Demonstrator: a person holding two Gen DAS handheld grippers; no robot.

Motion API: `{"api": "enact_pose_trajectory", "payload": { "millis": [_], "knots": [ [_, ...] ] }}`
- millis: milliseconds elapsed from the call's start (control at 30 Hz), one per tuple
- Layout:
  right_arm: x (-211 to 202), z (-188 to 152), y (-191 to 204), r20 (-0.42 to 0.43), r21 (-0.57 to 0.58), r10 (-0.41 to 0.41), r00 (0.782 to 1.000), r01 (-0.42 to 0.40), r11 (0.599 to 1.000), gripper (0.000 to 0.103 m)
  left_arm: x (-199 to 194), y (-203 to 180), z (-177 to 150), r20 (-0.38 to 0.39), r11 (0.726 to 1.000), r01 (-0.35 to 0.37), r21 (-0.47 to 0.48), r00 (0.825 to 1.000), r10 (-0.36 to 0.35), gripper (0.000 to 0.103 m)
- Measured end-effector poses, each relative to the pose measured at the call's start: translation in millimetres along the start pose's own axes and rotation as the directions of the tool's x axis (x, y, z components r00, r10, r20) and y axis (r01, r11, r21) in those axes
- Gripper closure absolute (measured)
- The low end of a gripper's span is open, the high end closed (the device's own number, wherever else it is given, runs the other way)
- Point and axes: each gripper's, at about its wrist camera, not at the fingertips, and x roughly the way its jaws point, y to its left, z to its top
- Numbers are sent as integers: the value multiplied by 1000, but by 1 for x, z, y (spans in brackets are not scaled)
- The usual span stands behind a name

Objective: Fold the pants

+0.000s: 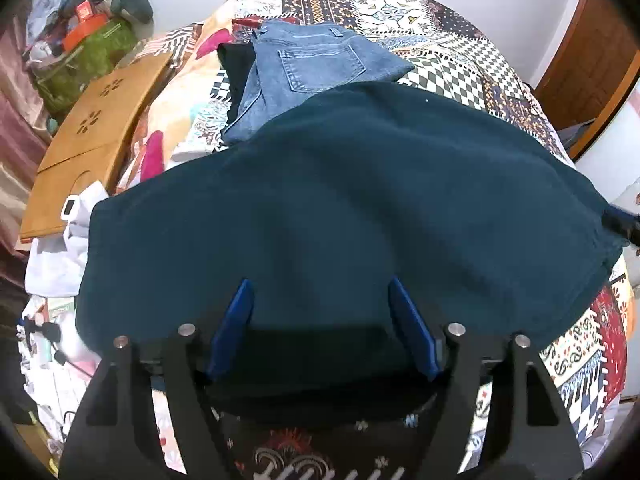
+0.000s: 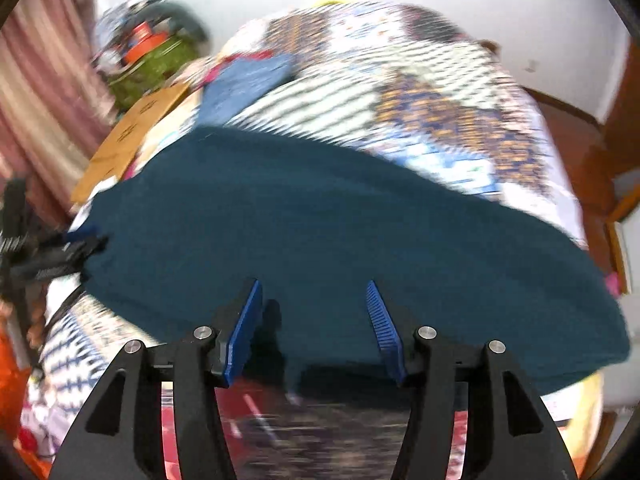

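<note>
Dark teal pants (image 1: 340,208) lie folded flat across the patterned bedspread (image 1: 460,56); they also show in the right wrist view (image 2: 320,232), blurred. My left gripper (image 1: 320,292) is open, its blue fingers (image 1: 236,312) spread just above the near edge of the pants. My right gripper (image 2: 314,296) is open over the near edge too, holding nothing. The left gripper's tip (image 2: 80,248) shows at the pants' left end in the right wrist view. The right gripper's tip (image 1: 620,220) shows at their right end.
Folded blue jeans (image 1: 312,76) lie on a dark garment (image 1: 234,64) behind the teal pants. A wooden board (image 1: 100,136) and white clothes (image 1: 60,256) lie at the left. A green bag with clutter (image 1: 88,52) stands far left. A wooden door frame (image 1: 592,64) is at the right.
</note>
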Motion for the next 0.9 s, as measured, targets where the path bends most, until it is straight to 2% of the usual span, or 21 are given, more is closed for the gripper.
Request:
{"api": "enact_pose_trajectory", "payload": {
  "millis": [67, 133, 200, 300, 400, 500, 533, 633, 700, 833, 900],
  "knots": [
    [6, -1, -22, 6, 68, -58, 998, 58, 996, 44, -2, -3, -3, -1, 1000, -15, 0, 1000, 15, 31],
    [20, -8, -43, -24, 129, -91, 996, 93, 987, 44, -3, -7, -7, 6, 999, -43, 13, 999, 43, 30],
    [34, -25, -58, -67, 180, -60, 996, 71, 981, 45, -5, -11, -8, 10, 997, -66, 28, 998, 66, 30],
    [21, -50, -68, -1, 227, 0, 1000, 0, 974, 45, -5, -13, -4, -1, 996, -87, 34, 996, 87, 30],
    [4, -60, -75, 0, 227, 1, 1000, -1, 974, 45, -9, -12, 7, -32, 998, -53, 16, 998, 53, 31],
    [-13, -65, -91, 11, 253, 9, 1000, -12, 967, 45, -17, -19, 21, -13, 999, -42, 15, 999, 42, 31],
    [-20, -65, -96, 25, 264, 1, 1000, -8, 965, 45, -20, -23, 26, -2, 999, -46, 20, 999, 46, 31],
    [-40, -59, -114, 85, 274, -98, 991, 72, 959, 44, -22, -36, 41, 19, 998, -50, 35, 999, 49, 30],
    [-54, -56, -139, 122, 327, -149, 981, 102, 939, 44, -21, -47, 49, 23, 998, -45, 49, 999, 44, 30],
    [-70, -53, -192, 140, 427, -204, 969, 127, 895, 44, -11, -73, 67, 19, 993, -45, 105, 999, 43, 30],
    [-72, -50, -215, 121, 456, -214, 969, 138, 879, 44, -6, -85, 74, 23, 990, -53, 130, 998, 51, 30]
  ]
}}
